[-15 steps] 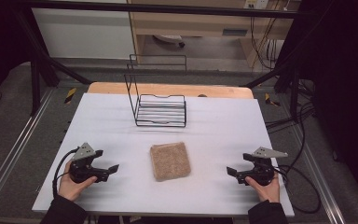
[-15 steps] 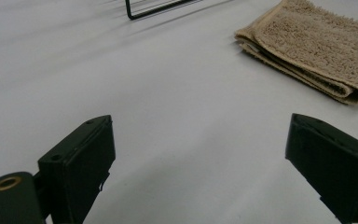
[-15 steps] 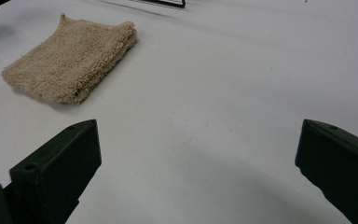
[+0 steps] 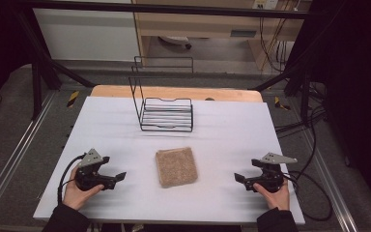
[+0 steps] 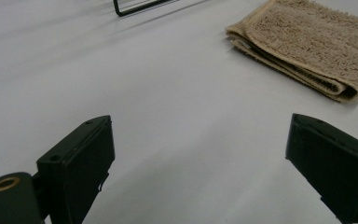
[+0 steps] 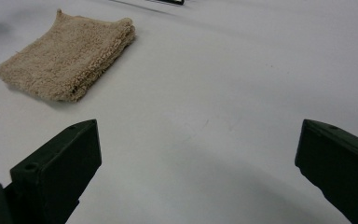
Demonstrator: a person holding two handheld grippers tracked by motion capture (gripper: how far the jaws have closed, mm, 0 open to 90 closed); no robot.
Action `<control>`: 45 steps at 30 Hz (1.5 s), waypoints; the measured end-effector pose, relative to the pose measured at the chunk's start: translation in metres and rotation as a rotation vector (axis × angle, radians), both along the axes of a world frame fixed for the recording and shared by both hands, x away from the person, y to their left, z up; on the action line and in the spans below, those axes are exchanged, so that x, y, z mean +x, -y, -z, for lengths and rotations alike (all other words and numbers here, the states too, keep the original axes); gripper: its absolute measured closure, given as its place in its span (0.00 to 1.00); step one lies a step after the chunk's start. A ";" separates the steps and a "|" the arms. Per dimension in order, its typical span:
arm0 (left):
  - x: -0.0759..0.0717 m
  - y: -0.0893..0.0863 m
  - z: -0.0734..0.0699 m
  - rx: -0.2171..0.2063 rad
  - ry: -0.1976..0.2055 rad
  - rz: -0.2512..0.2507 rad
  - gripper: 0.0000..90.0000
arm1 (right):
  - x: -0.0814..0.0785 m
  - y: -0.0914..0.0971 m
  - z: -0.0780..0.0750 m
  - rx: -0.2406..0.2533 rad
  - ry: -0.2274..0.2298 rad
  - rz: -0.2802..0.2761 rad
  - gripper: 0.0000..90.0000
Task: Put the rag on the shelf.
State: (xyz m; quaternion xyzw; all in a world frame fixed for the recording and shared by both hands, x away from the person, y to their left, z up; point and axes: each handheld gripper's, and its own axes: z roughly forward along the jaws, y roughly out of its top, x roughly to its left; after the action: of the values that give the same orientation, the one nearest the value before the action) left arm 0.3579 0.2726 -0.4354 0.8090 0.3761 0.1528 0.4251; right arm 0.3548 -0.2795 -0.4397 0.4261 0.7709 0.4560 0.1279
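towel (image 4: 176,166) lying folded mid-surface (image 4: 232,130), near wire rack (image 4: 166,113). left tongs (image 4: 118,178) and right tongs (image 4: 239,179) resting wide open, gripping nothing. nothing seemingly started yet.

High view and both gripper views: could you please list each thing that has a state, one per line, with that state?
Towel: folded, flat on the table, nothing touching it.
Wire rack: upright behind the towel, holding nothing.
Left claw: open, empty, beside the towel, pointing towards it.
Right claw: open, empty, on the towel's other side, pointing towards it.
Table: covered by a white sheet.
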 end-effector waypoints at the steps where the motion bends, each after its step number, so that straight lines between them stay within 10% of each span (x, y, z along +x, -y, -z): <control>1: 0.000 0.002 0.000 0.001 -0.001 0.007 0.09 | 0.000 0.000 0.000 -0.003 0.001 -0.001 0.01; 26: -0.007 0.060 0.002 0.010 -0.029 0.066 0.14 | 0.001 -0.022 0.001 -0.022 -0.002 -0.012 0.02; 45: -0.019 0.116 0.009 0.039 -0.075 0.144 0.45 | 0.002 -0.048 0.000 -0.017 -0.008 -0.038 0.03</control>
State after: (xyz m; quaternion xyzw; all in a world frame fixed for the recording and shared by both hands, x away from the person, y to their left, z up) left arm 0.3391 0.1569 -0.4442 0.8471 0.3297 0.0987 0.4049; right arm 0.3569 -0.2311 -0.4401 0.4119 0.7832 0.4501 0.1198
